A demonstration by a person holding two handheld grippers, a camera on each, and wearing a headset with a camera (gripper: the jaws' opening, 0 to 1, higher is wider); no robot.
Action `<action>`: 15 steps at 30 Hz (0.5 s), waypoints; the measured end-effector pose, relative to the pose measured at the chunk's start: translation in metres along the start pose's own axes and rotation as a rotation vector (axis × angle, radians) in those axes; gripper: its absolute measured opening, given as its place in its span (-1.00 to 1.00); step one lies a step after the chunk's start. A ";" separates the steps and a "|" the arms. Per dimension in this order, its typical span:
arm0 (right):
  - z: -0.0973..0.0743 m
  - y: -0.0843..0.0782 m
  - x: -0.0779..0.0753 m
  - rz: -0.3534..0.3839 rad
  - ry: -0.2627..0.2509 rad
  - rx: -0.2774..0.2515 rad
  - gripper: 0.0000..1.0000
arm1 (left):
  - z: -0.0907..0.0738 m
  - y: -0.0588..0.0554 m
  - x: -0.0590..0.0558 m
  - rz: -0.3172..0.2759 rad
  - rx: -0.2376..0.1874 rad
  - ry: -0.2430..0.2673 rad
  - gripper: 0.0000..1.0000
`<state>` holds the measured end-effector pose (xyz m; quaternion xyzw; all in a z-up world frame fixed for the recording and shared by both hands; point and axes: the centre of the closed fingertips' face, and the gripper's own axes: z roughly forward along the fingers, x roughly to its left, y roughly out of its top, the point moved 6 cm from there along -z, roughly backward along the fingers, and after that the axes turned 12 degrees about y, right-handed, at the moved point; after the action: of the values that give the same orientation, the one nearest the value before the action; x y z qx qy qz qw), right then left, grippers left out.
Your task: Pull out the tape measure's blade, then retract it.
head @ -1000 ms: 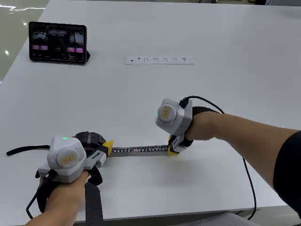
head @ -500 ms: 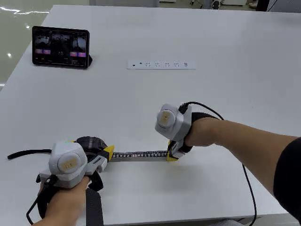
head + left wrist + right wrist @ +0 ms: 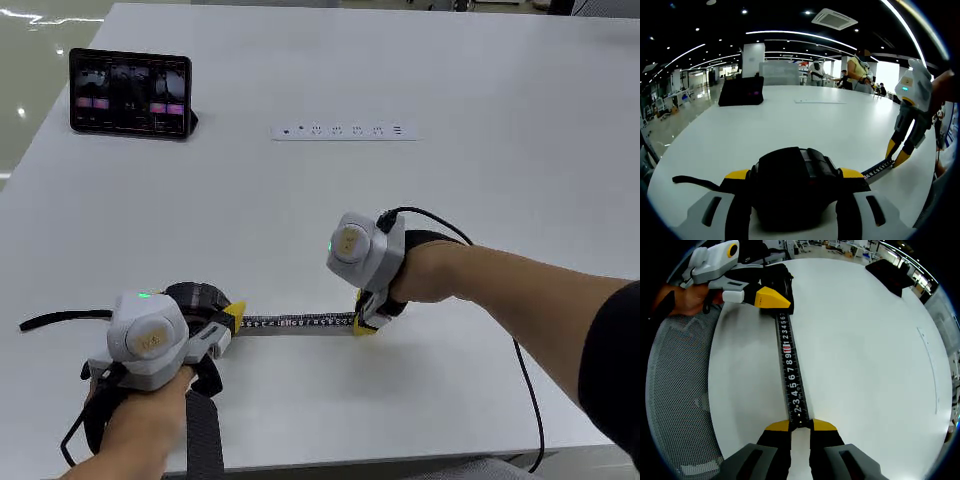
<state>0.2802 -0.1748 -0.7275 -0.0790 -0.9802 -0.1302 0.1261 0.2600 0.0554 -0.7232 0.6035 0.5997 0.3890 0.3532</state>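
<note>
My left claw [image 3: 795, 174] is clamped around the chunky black tape measure case [image 3: 195, 298], which sits on the white surface [image 3: 450, 150] near its front edge. The dark blade with white numerals [image 3: 791, 380] lies flat, running straight sideways from the case to my right claw [image 3: 800, 426], which is pinched narrow on the blade's tip.

White table [image 3: 480, 90], standing tablet [image 3: 130, 93], power strip [image 3: 343, 131], tape measure case [image 3: 198, 297], extended blade [image 3: 297, 321]
</note>
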 end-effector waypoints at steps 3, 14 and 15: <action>0.000 0.001 0.001 0.008 0.000 -0.001 -0.82 | 0.000 0.000 0.000 0.000 0.000 0.000 0.30; 0.002 0.006 0.002 0.005 0.006 0.004 -0.82 | -0.001 0.000 -0.001 0.001 0.000 0.000 0.30; 0.003 0.007 0.003 0.004 0.005 0.004 -0.82 | -0.001 0.000 -0.001 0.001 0.000 0.000 0.30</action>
<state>0.2783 -0.1672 -0.7275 -0.0805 -0.9800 -0.1283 0.1290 0.2592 0.0548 -0.7233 0.6037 0.5995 0.3894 0.3530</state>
